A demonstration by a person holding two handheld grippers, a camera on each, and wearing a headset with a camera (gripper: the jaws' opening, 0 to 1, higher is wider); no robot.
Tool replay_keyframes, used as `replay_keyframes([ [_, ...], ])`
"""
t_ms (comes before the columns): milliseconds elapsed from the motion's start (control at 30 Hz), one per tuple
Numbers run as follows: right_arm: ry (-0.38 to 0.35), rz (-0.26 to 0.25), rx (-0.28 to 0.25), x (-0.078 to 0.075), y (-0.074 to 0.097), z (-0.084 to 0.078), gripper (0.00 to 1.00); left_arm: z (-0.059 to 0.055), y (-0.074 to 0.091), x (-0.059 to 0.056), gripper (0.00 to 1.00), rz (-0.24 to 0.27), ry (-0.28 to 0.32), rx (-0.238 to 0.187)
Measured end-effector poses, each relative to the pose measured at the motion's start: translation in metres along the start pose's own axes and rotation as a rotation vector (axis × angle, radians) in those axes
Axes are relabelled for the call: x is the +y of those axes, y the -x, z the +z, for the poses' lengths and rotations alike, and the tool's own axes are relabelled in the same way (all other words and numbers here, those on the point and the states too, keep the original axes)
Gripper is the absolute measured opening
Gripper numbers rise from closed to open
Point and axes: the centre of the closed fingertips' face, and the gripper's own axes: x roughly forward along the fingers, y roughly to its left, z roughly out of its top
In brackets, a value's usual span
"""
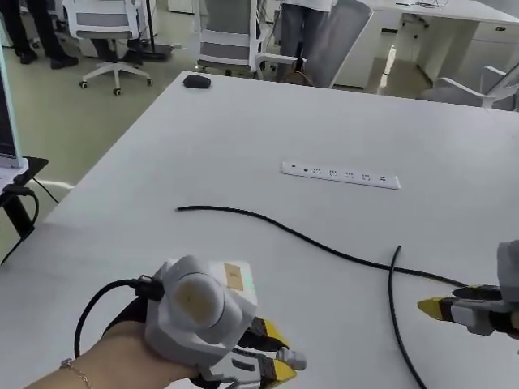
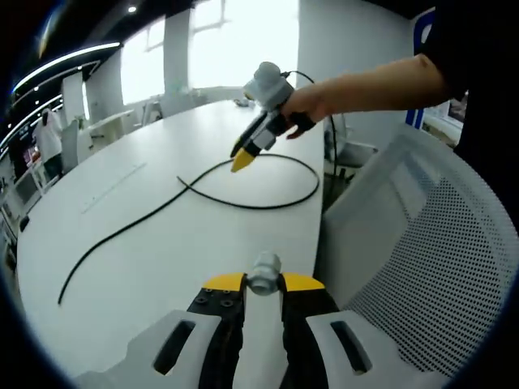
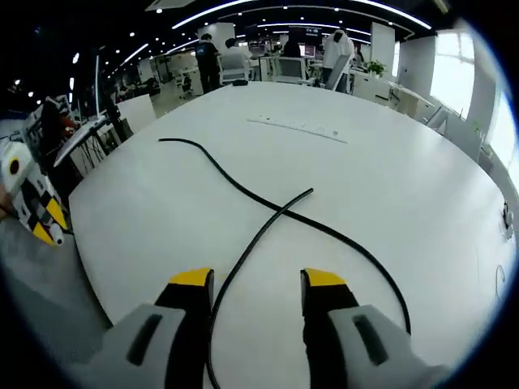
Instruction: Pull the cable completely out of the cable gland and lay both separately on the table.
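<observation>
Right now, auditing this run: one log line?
left gripper shut on cable gland | right gripper open over cable | cable loose on table

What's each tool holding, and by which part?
Left tool: cable gland, pinched by one end between the jaw tips. Right tool: open, nothing held; the cable lies loose on the table.

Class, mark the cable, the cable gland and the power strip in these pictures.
cable [image 1: 324, 247], head view, middle of its black run across the table.
cable gland [image 2: 265, 271], left gripper view, its grey rounded body.
power strip [image 1: 340, 175], head view, centre of its white top.
</observation>
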Motion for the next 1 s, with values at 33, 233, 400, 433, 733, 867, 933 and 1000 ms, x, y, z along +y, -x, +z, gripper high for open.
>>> replay_keyframes([
  [33, 0.0, 0.006, -0.006, 0.003, 0.005, -0.001, 0.44, 0.002, 0.0, 0.0, 0.17, 0.002, 0.007, -0.008],
  [233, 0.0, 0.056, -0.066, 0.041, 0.05, -0.013, 0.45, 0.016, -0.003, 0.004, 0.17, 0.001, 0.068, -0.057],
  [400, -0.032, 0.059, -0.098, 0.062, 0.086, -0.02, 0.46, 0.009, -0.012, 0.021, 0.17, 0.01, -0.004, 0.014],
  [433, -0.039, 0.052, -0.102, 0.065, 0.093, -0.021, 0.46, 0.01, -0.016, 0.026, 0.17, 0.013, -0.004, 0.013],
  [733, -0.042, 0.095, -0.179, 0.102, 0.139, -0.015, 0.48, -0.015, -0.055, 0.053, 0.18, 0.017, -0.029, 0.109],
  [867, -0.044, 0.096, -0.198, 0.107, 0.146, -0.017, 0.48, -0.022, -0.067, 0.06, 0.18, 0.016, -0.004, 0.122],
  [933, -0.058, 0.098, -0.207, 0.109, 0.15, -0.019, 0.48, -0.023, -0.071, 0.063, 0.18, 0.015, 0.002, 0.116],
  [1000, -0.064, 0.098, -0.21, 0.108, 0.153, -0.022, 0.46, -0.024, -0.075, 0.066, 0.18, 0.024, -0.03, 0.126],
])
